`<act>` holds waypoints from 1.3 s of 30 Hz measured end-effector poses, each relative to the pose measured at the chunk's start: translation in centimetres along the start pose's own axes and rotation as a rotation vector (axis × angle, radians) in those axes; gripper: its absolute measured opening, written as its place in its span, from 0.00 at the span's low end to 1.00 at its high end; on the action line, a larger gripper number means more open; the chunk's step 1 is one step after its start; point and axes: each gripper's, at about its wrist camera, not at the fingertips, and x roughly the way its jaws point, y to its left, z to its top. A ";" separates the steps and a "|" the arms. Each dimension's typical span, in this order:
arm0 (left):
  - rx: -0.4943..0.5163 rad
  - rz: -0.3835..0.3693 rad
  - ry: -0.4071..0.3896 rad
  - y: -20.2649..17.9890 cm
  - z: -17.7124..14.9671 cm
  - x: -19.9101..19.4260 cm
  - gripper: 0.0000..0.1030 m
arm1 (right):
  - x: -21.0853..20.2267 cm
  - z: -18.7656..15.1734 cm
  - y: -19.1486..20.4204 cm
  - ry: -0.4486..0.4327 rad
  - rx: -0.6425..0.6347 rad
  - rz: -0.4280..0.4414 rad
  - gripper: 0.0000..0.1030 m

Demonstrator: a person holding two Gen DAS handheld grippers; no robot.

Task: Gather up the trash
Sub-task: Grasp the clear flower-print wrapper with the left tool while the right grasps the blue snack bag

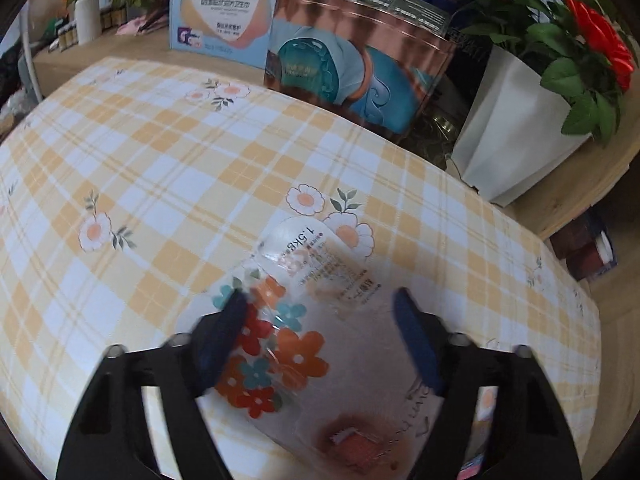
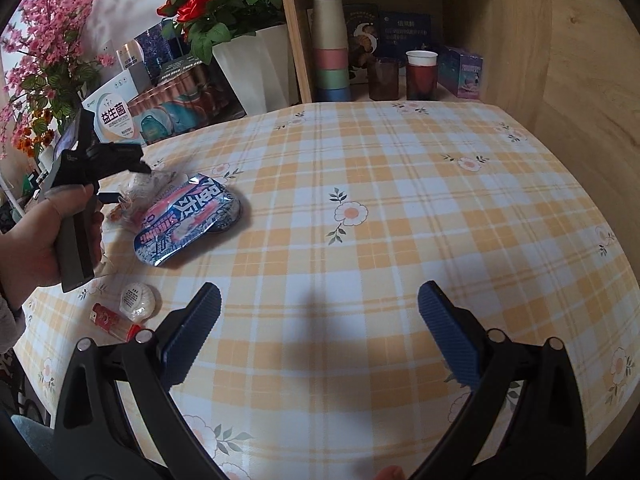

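Note:
A clear plastic bag printed with orange, red and teal flowers lies on the checked tablecloth. My left gripper straddles it with its jaws apart, one blue pad at the bag's flowered edge, the other over its far side. In the right wrist view a hand holds that left gripper over the clear bag. Beside it lie a blue and pink snack wrapper, a round white packet and a red lighter. My right gripper stands open over bare cloth, nothing between its fingers.
A white planter with red roses, a copper-coloured box and a white and blue box line the table's far edge. A wooden shelf holds stacked cups, two dark red cups and small boxes.

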 end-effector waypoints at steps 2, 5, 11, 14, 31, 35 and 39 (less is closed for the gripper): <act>0.021 -0.047 0.004 0.8 -0.1 -0.3 0.57 | -0.2 0.0 0.2 -0.003 -0.005 0.000 0.95; 0.131 -0.086 0.019 1.5 -0.8 -1.1 0.52 | -0.4 0.2 0.5 -0.006 -0.013 0.003 0.95; 0.310 -0.169 0.066 5.0 -1.0 -2.4 0.51 | -0.7 0.3 2.2 -0.002 -0.052 0.021 0.95; 0.384 -0.209 0.092 7.6 -1.0 -3.3 0.51 | -0.6 0.4 3.3 0.002 -0.076 0.026 0.95; 0.573 -0.306 0.079 12.0 -4.1 -7.7 0.51 | 1.3 1.2 7.6 0.038 -0.133 0.089 0.95; 0.559 -0.322 0.056 12.4 -4.4 -8.9 0.51 | 3.4 2.4 8.6 0.087 -0.105 0.140 0.95; 0.528 -0.339 0.028 13.1 -4.3 -10.5 0.50 | 5.6 3.4 10.0 0.131 -0.057 0.199 0.94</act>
